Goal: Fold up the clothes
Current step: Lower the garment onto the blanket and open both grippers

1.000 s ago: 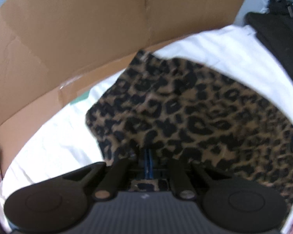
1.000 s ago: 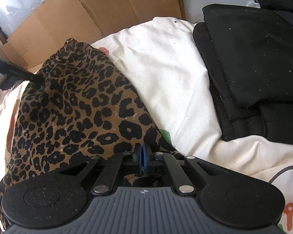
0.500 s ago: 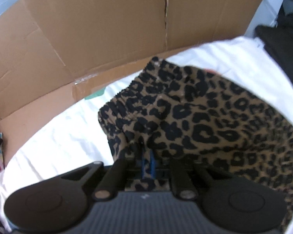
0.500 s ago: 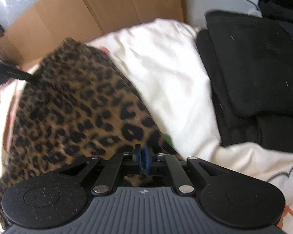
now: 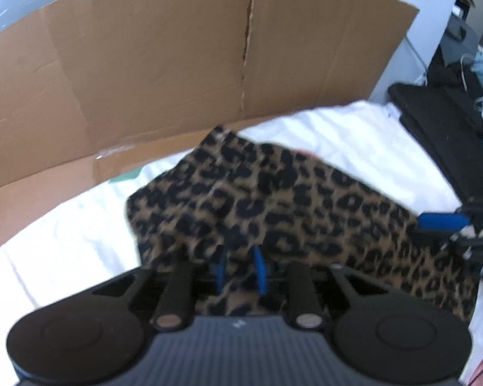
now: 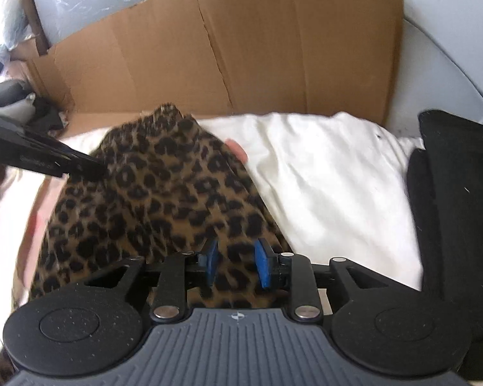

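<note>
A leopard-print garment (image 5: 273,199) (image 6: 164,186) lies bunched on a white sheet (image 5: 354,141) (image 6: 322,173). My left gripper (image 5: 240,270) is over its near left edge. The jaws are opening, and the blue pads stand apart with loose fabric between them. My right gripper (image 6: 236,265) is at the garment's near right edge. Its jaws are opening too, with cloth lying in the gap and not pinched. The left gripper (image 6: 58,162) shows as a dark bar at the left of the right wrist view. The right gripper (image 5: 450,225) shows at the right edge of the left wrist view.
An upright cardboard sheet (image 5: 177,64) (image 6: 241,48) walls off the far side behind the garment. A stack of black folded clothes (image 6: 460,193) (image 5: 441,128) sits to the right on the sheet. Mixed dark items lie at the far left (image 6: 45,112).
Both pairs of jaws were shut on the leopard fabric and now stand parted. The right gripper has lifted and swung, so more cardboard shows. The garment's near edge now lies slack.
</note>
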`<state>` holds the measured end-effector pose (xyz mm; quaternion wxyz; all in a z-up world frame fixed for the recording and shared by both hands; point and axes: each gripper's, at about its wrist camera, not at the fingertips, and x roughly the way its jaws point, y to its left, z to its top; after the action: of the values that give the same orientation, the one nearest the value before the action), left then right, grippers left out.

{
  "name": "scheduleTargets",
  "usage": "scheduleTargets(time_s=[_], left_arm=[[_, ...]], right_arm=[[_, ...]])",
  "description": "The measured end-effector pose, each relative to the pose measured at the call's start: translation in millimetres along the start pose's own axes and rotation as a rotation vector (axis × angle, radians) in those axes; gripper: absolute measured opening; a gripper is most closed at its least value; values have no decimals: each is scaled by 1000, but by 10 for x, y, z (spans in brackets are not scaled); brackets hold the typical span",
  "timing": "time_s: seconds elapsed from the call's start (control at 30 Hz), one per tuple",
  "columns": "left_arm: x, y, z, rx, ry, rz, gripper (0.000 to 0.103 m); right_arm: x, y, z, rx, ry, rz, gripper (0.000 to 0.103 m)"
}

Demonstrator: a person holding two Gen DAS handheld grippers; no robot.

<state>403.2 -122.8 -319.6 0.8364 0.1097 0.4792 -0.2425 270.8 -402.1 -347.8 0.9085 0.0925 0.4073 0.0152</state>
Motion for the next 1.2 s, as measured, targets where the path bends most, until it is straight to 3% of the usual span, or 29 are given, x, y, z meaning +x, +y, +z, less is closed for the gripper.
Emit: scheduleTargets(time_s=[0.13,0.3,0.47,0.53,0.73,0.77,0.83,0.97,1.2], left_arm=[[241,-128,39,10,-9,0,28],[419,-219,105,-14,-11,7,33],[488,-301,67,7,-7,23,34],[471,-298,23,9,1,9,34],[271,-284,-114,50,52,-29,34],[230,-295,-148,81,63,-27,34],[157,-312,-239,135,90,-21,34],[-3,-270,-477,118,134,-32,33],[-429,-187,-709,56,161,-61,33]], right_arm=[[140,151,152,58,-16,24,34],[320,328,133,-15,20,0,34],[307,187,171,-5,40,-72,33],[290,116,163,8,45,-60,32],[251,46,97,4,45,-120,34],[254,-2,81,20,46,-120,39],[260,-98,48,52,47,-122,39],[220,-40,20,45,38,-158,39],[-142,-47,-6,53,-37,-109,39]])
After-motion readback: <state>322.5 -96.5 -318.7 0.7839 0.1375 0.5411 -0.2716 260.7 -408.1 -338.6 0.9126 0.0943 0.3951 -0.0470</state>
